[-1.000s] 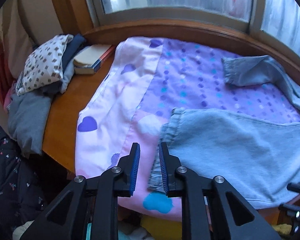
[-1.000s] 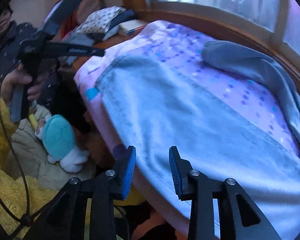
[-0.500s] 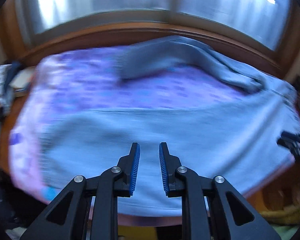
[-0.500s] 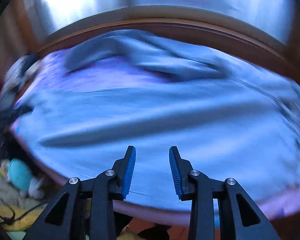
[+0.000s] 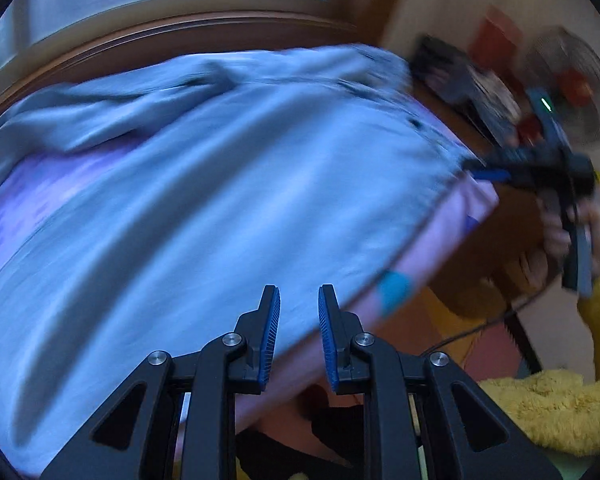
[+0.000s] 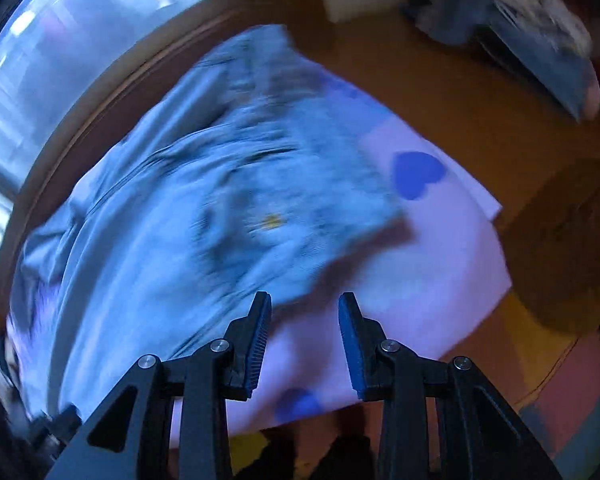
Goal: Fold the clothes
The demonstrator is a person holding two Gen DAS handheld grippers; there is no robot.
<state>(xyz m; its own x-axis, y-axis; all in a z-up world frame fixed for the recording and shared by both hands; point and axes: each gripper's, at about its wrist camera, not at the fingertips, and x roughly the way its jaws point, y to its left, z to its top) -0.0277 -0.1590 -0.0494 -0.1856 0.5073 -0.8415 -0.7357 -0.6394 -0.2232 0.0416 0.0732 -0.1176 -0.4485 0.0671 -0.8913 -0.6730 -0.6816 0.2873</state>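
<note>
1. Left wrist view: a wooden window ledge [image 5: 204, 32] curved beyond the left gripper [image 5: 299, 312], whose jaws stood apart, empty, over blurred blue jeans [image 5: 180, 200] on a lilac sheet [image 5: 452, 220]

2. Right wrist view: the right gripper [image 6: 304, 320] gaped empty; the jeans' [image 6: 220, 200] waist lay just ahead, left of a heart-print sheet [image 6: 440, 248]

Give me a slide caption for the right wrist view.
Open right gripper poised at the waistband end of light blue jeans spread over a heart-print lilac sheet, motion-blurred.

Motion-blurred denim garment [image 5: 204, 200], window-side clutter [image 6: 540, 32]
</note>
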